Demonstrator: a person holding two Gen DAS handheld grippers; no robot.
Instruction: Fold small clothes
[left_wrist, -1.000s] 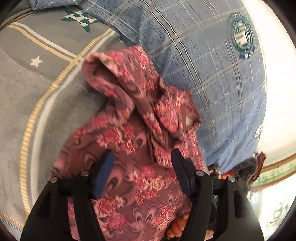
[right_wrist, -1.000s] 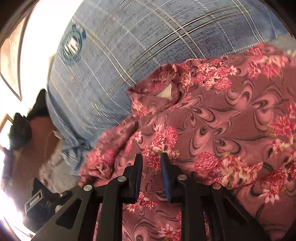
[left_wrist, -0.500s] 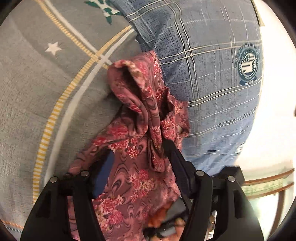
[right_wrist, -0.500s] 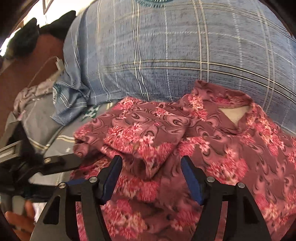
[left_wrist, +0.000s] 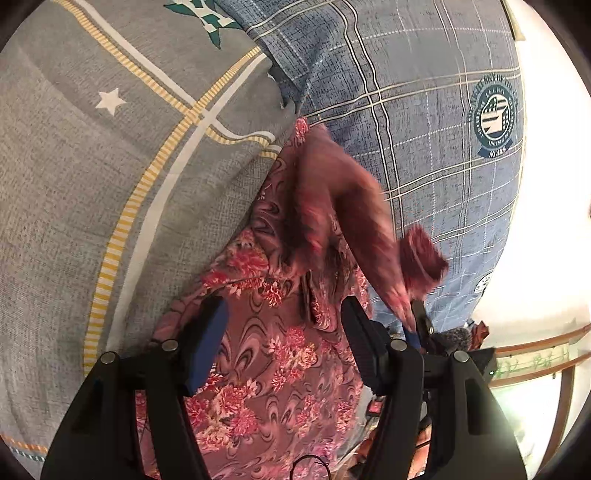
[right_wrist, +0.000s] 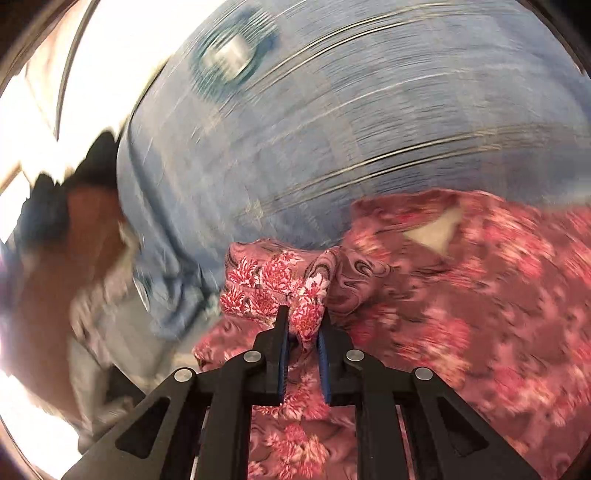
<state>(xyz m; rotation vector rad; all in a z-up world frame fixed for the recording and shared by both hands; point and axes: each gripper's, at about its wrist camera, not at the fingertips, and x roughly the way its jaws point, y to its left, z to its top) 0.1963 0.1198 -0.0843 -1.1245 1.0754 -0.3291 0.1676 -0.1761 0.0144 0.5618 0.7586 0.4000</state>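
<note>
Shirt (right_wrist: 480, 295) fold pinched in right gripper (right_wrist: 303, 325); left gripper (left_wrist: 284, 325) open above.

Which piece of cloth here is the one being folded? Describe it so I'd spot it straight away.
Start at the big blue plaid pillow lying on the grey bedsheet. Against its lower edge lies the shirt, a corner of it pinched in the right gripper. It alone is maroon, printed with pink flowers and dark swirls.
</note>
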